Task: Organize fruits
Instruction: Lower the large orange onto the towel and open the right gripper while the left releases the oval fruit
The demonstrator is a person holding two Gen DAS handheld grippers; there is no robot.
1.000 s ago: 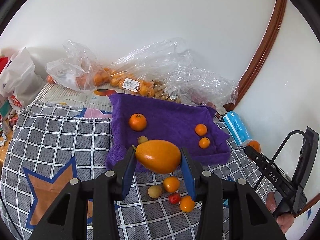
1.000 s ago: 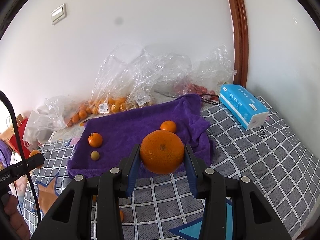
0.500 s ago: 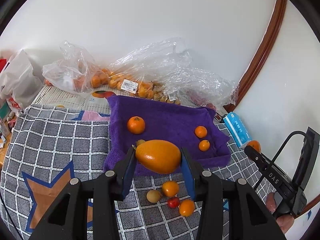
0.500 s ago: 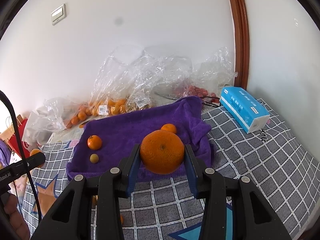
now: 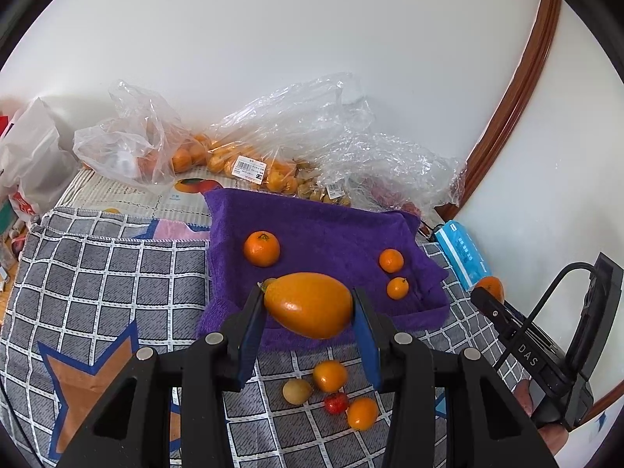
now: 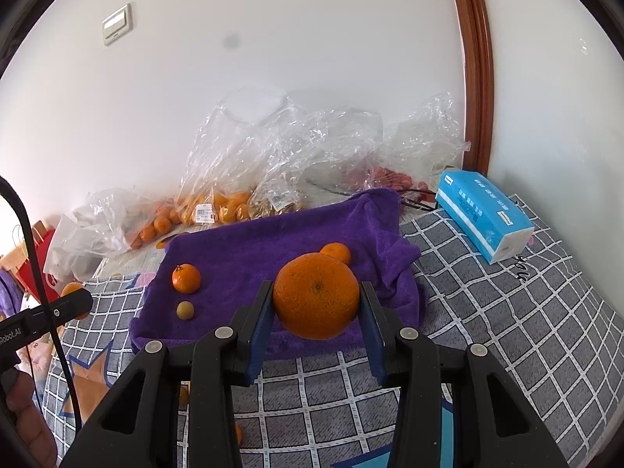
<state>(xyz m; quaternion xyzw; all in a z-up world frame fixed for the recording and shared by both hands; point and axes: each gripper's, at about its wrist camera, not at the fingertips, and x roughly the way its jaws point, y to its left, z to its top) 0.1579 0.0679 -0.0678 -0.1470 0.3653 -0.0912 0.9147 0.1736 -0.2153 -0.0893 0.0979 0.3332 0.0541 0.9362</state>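
the left gripper (image 5: pixel 308 323) is clamped on a mango (image 5: pixel 308 304), its blue pads pressing the fruit at both ends, and it hangs above the near edge of the purple towel (image 5: pixel 327 230). the right gripper (image 6: pixel 316 323) is clamped on a big orange (image 6: pixel 316 295), held over the towel's near right part. neither grip has changed over the last second; both fruits sit in the pads as before.

what has changed is small: in the left view the towel and the loose fruit below have slid a little down and away, so the left gripper seems to have drifted slightly back or up, while the right view is nearly the same. both loads look carried but not yet set down.

on the towel lie a tangerine (image 5: pixel 261 249) at the left with a small yellow-green fruit (image 6: pixel 185 309) just in front of it, and two small oranges (image 5: pixel 391 260) at the right. on the checked cloth (image 5: pixel 109 273) in front of the towel a cluster is left: two small orange fruits, a pale one (image 5: pixel 297 391) and a red one (image 5: pixel 336 403), close together. bags of fruit (image 5: pixel 241 160) lie along the wall, a tissue pack (image 6: pixel 483 214) to the right.

judging by this, the towel is the sorting place and the task is partway along: two fruits are in the air and the cluster waits. the next step likely calls for lowering each fruit onto bare towel, clear of the ones lying there, since round fruit may roll.
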